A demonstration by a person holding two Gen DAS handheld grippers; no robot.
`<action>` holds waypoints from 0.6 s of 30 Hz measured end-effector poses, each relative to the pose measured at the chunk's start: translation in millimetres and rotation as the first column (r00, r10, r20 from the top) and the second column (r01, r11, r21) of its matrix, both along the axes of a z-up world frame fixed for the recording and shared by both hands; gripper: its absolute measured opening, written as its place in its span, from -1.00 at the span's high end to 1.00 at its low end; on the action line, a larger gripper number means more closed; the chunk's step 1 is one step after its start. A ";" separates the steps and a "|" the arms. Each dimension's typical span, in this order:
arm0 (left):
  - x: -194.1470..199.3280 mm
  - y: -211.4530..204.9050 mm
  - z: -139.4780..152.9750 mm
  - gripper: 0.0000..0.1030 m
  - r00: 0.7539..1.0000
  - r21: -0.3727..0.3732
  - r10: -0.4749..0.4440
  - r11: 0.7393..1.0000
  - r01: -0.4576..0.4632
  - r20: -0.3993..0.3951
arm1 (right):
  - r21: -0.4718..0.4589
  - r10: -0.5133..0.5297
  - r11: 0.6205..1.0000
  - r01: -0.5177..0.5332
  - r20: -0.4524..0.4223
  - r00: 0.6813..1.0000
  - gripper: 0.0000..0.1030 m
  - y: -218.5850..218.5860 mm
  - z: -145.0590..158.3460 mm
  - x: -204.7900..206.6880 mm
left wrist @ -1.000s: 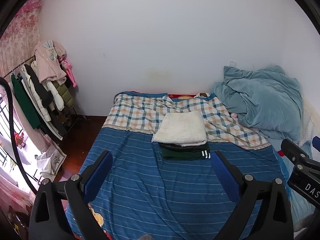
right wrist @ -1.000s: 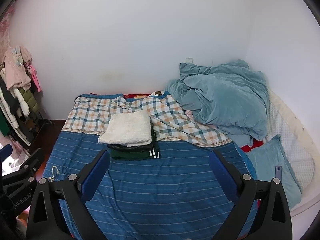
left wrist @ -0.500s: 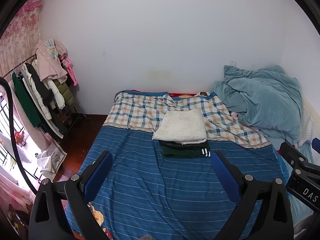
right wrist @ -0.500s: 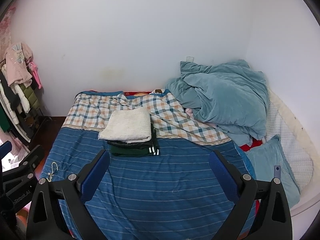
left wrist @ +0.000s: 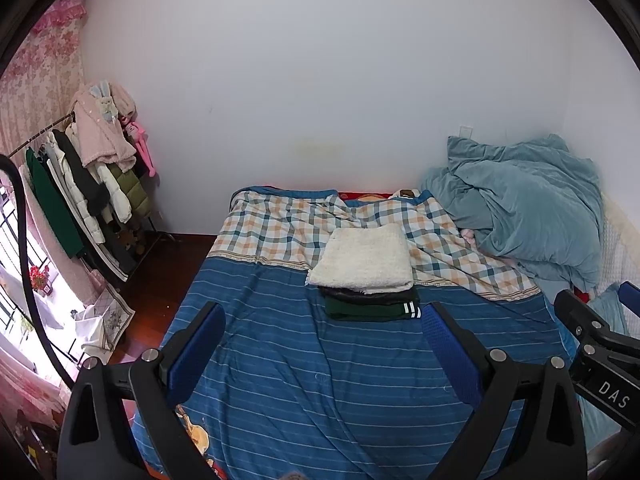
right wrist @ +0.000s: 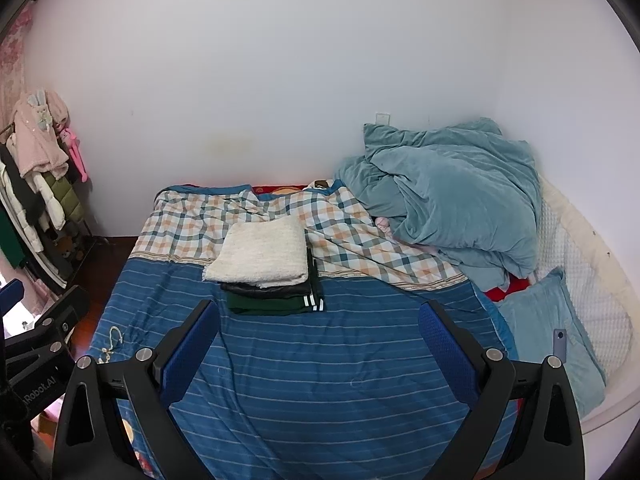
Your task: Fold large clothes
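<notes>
1. White letters "DAS" stand on the black body of the right gripper (left wrist: 600, 344), seen at the right edge of the left wrist view; the word runs off behind the frame.
2. White lettering reading "Robot.AI", its start cut off, stands on the black body of the left gripper (right wrist: 36, 344) in the right wrist view.

Folded stack (left wrist: 366, 276) mid-bed (left wrist: 320, 380); duvet (left wrist: 524, 204) right, rack (left wrist: 80, 200) left.
</notes>
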State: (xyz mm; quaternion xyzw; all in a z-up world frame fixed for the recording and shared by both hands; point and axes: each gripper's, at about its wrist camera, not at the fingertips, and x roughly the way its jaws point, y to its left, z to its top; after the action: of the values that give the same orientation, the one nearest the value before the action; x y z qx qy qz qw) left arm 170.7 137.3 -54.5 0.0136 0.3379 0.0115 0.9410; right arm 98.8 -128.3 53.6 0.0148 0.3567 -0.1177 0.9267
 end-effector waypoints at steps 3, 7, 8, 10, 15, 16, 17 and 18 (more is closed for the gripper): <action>0.3 -0.2 0.0 -0.95 1.000 0.000 0.001 1.000 -0.001 -0.001 | -0.003 0.000 1.000 0.000 -0.001 1.000 -0.96 0.5 1.5 0.0; 0.2 -0.3 0.5 -0.95 1.000 -0.001 0.002 1.000 -0.002 0.001 | -0.004 0.000 1.000 0.000 0.001 1.000 -0.96 -0.2 2.2 -2.3; 0.1 -0.4 0.2 -0.95 1.000 0.000 0.001 1.000 -0.001 0.001 | -0.001 0.001 1.000 -0.001 0.000 1.000 -0.96 -1.1 2.3 -2.3; 0.1 -0.1 -0.1 -0.95 1.000 0.000 0.000 1.000 0.000 0.000 | -0.005 0.000 1.000 0.000 0.001 1.000 -0.96 -1.1 2.3 -2.2; -0.2 -0.1 0.6 -0.95 1.000 -0.001 -0.001 1.000 0.001 -0.001 | -0.007 0.003 1.000 -0.003 0.000 1.000 -0.96 -1.2 3.3 -1.6; 0.0 -0.3 0.0 -0.95 1.000 0.001 0.000 1.000 0.000 0.001 | -0.006 0.005 1.000 -0.005 0.000 1.000 -0.96 -1.7 3.5 -1.5; -0.1 -0.5 0.4 -0.95 1.000 0.002 0.000 1.000 0.000 0.001 | -0.006 0.006 1.000 -0.006 0.001 1.000 -0.96 0.3 4.0 -1.6; 0.1 -0.4 0.6 -0.95 1.000 0.002 -0.001 1.000 0.001 0.001 | -0.007 0.006 1.000 -0.006 0.000 1.000 -0.96 0.3 3.9 -1.7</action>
State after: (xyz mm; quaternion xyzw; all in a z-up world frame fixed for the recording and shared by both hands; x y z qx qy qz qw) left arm 170.8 136.9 -54.0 0.0145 0.3373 0.0115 0.9412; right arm 97.1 -128.0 57.4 0.0105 0.3561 -0.1165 0.9271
